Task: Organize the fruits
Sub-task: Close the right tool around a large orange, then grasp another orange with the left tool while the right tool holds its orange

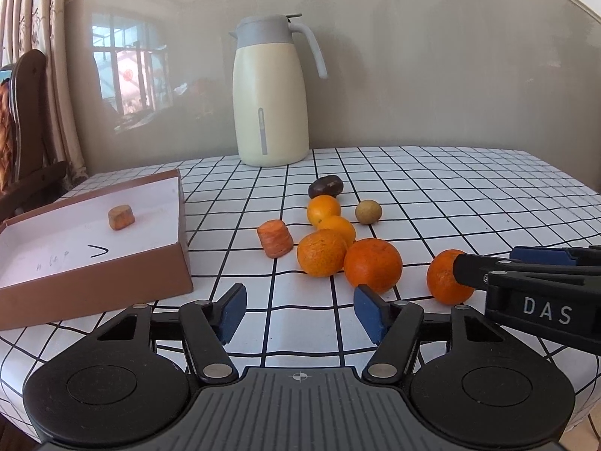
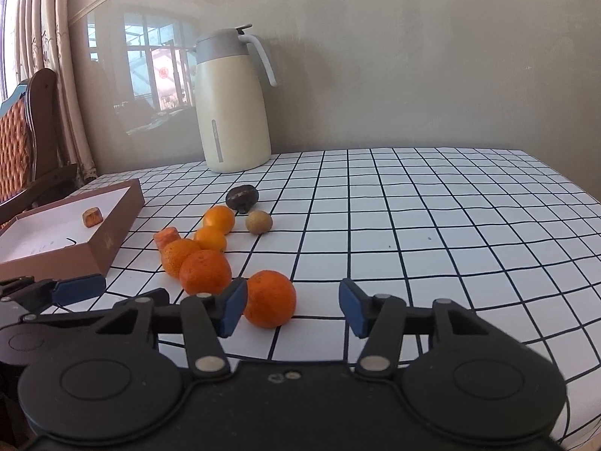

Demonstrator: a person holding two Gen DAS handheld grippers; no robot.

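Five round orange citrus fruits lie on my bench [image 1: 432, 195] with its white, black-gridded cloth: four clustered at frame centre in the left wrist view, led by the nearest big mandarin [image 1: 372, 265], and a lone mandarin [image 2: 271, 298] at lower centre of the right wrist view. My left tool [image 1: 298, 314] stands part-way apart with nothing between its blue pads, low in frame just before the big mandarin. My right tool [image 2: 293, 306] is also half-spread; its left pad [image 2: 233, 306] sits just beside the lone mandarin, not gripping it. The shallow brown cardboard box [image 1: 112, 282] at left holds one carrot chunk [image 1: 121, 217]; another carrot piece [image 1: 275, 238] lies outside.
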